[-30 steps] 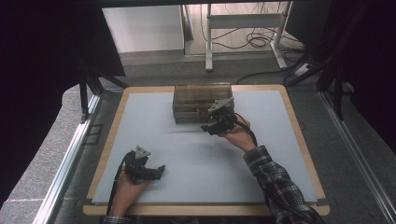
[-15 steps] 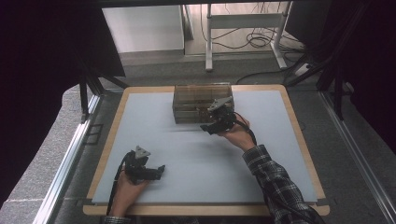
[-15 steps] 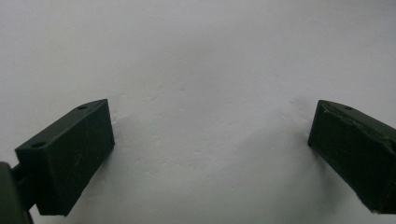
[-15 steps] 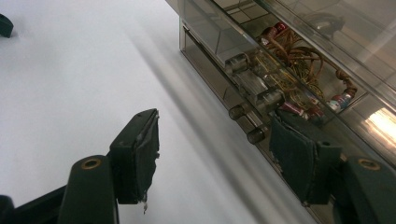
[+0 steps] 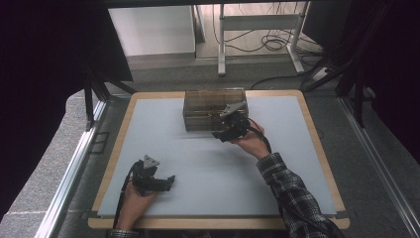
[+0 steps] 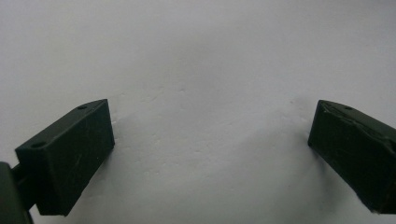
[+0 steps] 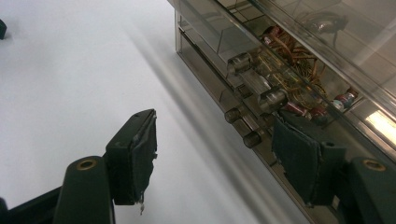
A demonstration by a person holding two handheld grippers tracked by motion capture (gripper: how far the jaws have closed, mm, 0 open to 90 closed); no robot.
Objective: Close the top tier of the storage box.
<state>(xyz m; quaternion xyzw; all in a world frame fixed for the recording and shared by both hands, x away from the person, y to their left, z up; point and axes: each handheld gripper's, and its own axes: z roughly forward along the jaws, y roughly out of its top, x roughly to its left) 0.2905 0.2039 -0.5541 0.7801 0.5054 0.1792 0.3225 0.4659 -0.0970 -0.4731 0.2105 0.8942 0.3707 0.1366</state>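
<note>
Fingers (image 7: 135, 154) of the right gripper (image 5: 224, 133) apart, just been opening, nothing gripped between them. One finger over bare tabletop (image 5: 198, 163), the other right up against the front of the box (image 5: 214, 106); touching or not, cannot tell. Just beyond the fingertips, at about 1 o'clock in the right gripper view, small round knobs (image 7: 252, 138) on the front of the box. See-through brown plastic, with little drawers and thin wires and tiny parts (image 7: 299, 91) inside.

Seen from above, box at 12 o'clock on the tabletop, near the far edge. Right gripper at the box's near right corner, grey plate on top, held by the right hand (image 5: 252, 144) with a checked sleeve (image 5: 292, 193) behind it.

Fingers (image 6: 70, 158) of the left gripper (image 5: 166, 183) wide open, empty, only pale tabletop between them. Left gripper low at about 7 o'clock on the tabletop, near the front edge, well apart from the box. Held by the left hand (image 5: 134, 196), a black cable (image 5: 121, 198) trailing back beside the wrist.

Beyond the tabletop at 12 o'clock, grey floor (image 5: 168, 74) with metal legs (image 5: 220, 44) and loose cords (image 5: 270, 42).
</note>
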